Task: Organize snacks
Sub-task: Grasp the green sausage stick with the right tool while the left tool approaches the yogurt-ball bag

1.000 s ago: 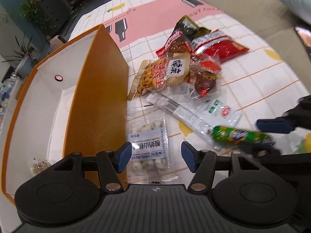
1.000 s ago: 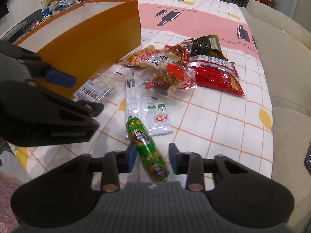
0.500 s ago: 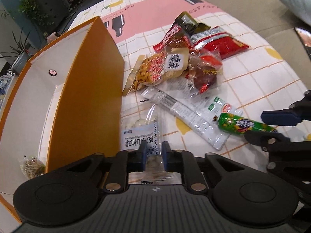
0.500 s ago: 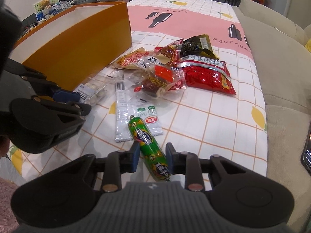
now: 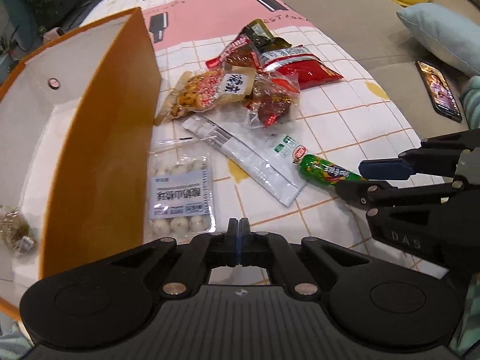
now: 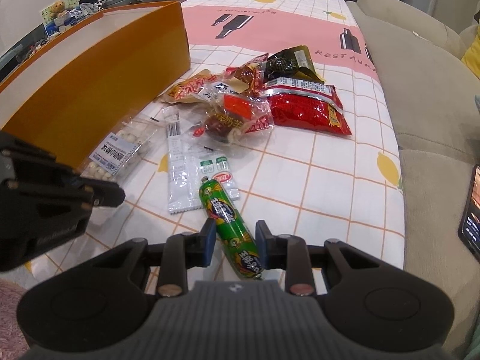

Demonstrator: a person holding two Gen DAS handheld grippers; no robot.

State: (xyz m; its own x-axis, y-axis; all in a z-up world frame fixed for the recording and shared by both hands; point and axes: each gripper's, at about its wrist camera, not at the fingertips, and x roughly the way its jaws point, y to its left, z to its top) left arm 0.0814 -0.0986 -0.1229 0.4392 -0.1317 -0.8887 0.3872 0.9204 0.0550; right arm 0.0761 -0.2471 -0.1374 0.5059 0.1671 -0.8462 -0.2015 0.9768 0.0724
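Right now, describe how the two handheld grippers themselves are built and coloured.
Both are matte black plastic. The left gripper has two round discs at its base, a ribbed centre plate with a small logo, silver rivets on the linkage arms, and blue pads. The right gripper is the same build; its fingers carry blue pads, and pale lettering marks its side. No sleeves or cables show.

Snack packets [image 5: 240, 90] scattered beside orange box [image 5: 99, 156]

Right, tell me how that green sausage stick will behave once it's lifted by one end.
The green sausage stick is round and glossy, so it may slip or twist between the right gripper pads. It looks plump and fairly firm, so it probably sags little. Set down on the tablecloth, it could roll sideways.
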